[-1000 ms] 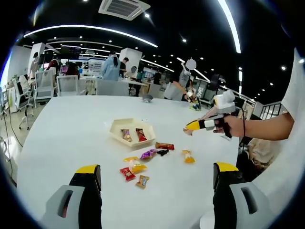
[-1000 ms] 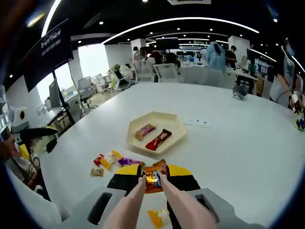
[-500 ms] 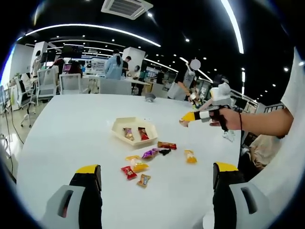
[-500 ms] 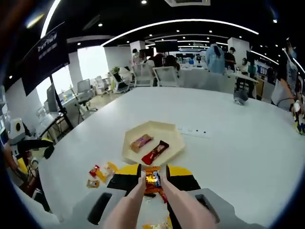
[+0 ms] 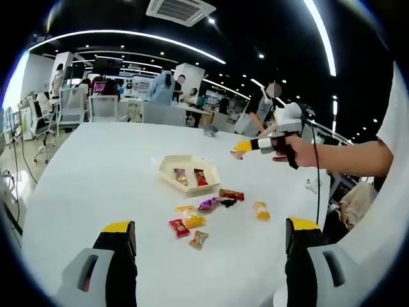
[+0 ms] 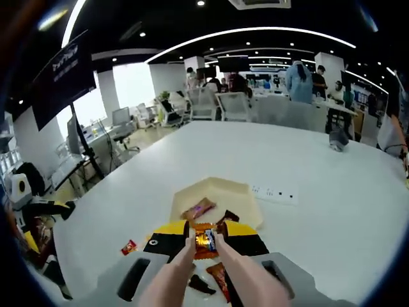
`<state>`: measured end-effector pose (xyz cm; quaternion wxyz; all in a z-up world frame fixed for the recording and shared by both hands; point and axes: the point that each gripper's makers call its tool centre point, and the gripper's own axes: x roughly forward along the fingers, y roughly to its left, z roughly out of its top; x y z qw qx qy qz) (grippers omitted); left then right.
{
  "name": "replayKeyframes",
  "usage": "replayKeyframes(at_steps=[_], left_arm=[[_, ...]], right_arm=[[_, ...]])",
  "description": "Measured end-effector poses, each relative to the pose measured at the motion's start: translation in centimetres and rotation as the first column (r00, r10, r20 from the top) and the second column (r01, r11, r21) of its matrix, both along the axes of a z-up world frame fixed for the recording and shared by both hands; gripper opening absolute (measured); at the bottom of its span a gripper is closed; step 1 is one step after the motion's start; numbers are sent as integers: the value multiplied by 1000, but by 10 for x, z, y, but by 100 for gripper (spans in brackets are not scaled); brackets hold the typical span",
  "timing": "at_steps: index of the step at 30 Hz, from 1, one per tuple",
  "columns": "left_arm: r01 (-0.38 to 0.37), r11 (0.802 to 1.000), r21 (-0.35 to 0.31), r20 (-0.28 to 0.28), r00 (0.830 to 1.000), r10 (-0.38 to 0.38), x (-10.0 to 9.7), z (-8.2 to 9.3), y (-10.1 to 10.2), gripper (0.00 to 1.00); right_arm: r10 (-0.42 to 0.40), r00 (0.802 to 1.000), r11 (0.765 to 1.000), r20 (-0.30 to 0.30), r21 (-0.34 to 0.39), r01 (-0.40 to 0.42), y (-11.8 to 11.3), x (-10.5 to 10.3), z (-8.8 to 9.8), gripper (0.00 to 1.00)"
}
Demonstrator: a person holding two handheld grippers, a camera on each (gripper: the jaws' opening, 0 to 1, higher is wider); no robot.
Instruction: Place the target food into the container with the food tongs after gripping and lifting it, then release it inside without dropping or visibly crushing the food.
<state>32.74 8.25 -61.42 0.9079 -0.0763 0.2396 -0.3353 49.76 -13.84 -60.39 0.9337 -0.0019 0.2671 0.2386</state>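
An orange wrapped candy [image 6: 204,241] is pinched between the beige tong fingers [image 6: 186,254] of my right gripper [image 6: 204,238], which is shut on it. It hangs above the near rim of the cream hexagonal tray [image 6: 239,192], which holds a brown candy [image 6: 199,207] and a dark red one [image 6: 227,217]. In the left gripper view the right gripper [image 5: 243,148], held by a hand, hovers above and to the right of the tray [image 5: 167,167]. My left gripper [image 5: 211,236] stands open, with nothing between its jaws.
Several loose candies lie on the white table near the tray: a red one [image 5: 179,227], a yellow one [image 5: 188,218], a purple one [image 5: 207,204] and an orange one [image 5: 261,210]. A power strip [image 6: 275,192] lies beyond the tray. Chairs, desks and people stand behind.
My right gripper has carried the orange candy up and forward, from over the loose candies to the tray's near rim. The left gripper stays open; its view has shifted slightly.
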Motion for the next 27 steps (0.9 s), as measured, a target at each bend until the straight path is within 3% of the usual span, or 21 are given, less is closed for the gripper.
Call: replayKeyframes(at_steps=[16,27], left_arm=[[-72,997,12,-34,997,72,-5,-8,14,98],[-122,992,12,-38,992,122,-5,-8,30,98]], right_arm=[[82,997,997,7,-7,-82,42,55,-3,20],[127,991,992,32,-13,-126,61,72,6,20]])
